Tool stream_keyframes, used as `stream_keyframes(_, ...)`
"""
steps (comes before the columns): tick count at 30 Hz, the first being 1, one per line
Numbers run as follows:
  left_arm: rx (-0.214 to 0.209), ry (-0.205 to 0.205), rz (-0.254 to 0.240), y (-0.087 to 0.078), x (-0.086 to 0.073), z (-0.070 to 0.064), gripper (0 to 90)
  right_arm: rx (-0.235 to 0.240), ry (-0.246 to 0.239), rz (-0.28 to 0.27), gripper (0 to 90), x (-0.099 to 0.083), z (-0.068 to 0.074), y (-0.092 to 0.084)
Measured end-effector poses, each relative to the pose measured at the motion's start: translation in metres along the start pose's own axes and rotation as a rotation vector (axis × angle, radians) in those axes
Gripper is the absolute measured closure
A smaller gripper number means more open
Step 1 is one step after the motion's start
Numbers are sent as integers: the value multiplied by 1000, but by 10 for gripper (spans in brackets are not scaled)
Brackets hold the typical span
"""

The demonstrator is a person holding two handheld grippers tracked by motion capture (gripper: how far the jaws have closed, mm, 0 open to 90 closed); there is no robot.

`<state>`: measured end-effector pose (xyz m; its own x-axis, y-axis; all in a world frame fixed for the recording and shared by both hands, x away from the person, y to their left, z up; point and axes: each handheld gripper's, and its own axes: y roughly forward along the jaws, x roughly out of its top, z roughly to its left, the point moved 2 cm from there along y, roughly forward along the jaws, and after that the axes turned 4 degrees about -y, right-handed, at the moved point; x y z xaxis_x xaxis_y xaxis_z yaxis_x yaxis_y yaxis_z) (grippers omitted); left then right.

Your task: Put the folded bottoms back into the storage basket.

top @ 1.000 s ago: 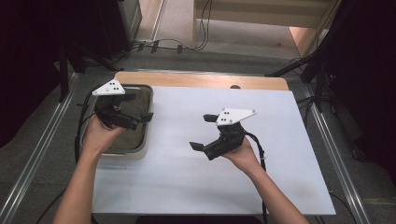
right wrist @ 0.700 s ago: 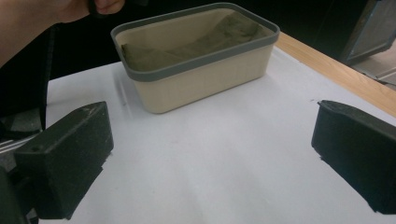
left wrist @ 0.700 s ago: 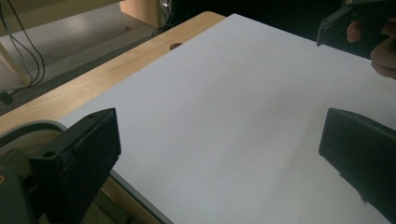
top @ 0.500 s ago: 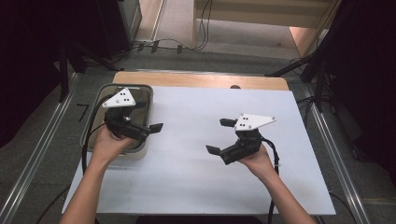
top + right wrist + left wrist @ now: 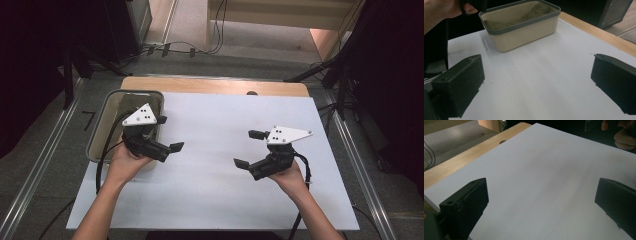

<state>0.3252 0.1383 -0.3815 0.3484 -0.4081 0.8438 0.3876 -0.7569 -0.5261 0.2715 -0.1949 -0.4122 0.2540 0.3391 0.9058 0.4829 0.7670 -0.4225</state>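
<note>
High view: both grippers are hovering over the white sheet [image 5: 215, 150], each held in one hand, nothing between the jaws. Right gripper [image 5: 250, 149] is sitting on the near right of the sheet, jaws standing wide apart and pointing left; its grey plate is facing up. Left gripper [image 5: 170, 134] is sitting at the sheet's left edge, just beside the bin [image 5: 100, 130], jaws also spread wide and pointing right, well apart from the right gripper. Left gripper view is showing its jaws framing bare white sheet, with the wooden table edge [image 5: 461, 155] running along the far side. Right gripper view is showing the bin [image 5: 524, 35] ahead: beige walls, grey rim, standing upright on the sheet's left edge, a dull crumpled lining or cloth inside, can't tell which. Far edge of the table [image 5: 210, 85] is showing as a wood strip beyond the sheet
</note>
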Motion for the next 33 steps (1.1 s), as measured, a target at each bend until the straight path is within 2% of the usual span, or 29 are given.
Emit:
stream_keyframes(12, -42, 6, 3, 7, -9, -12, 0, -17, -4, 6, 0, -10, -1, -20)
stream_keyframes(24, -61, 23, 12, 13, -18, -24, 0, -25, 22, 9, 0, -28, -2, -36)
stream_keyframes(33, -62, 24, -7, 12, -22, -28, 0, -41, 36, -1, 0, -36, -3, -46)
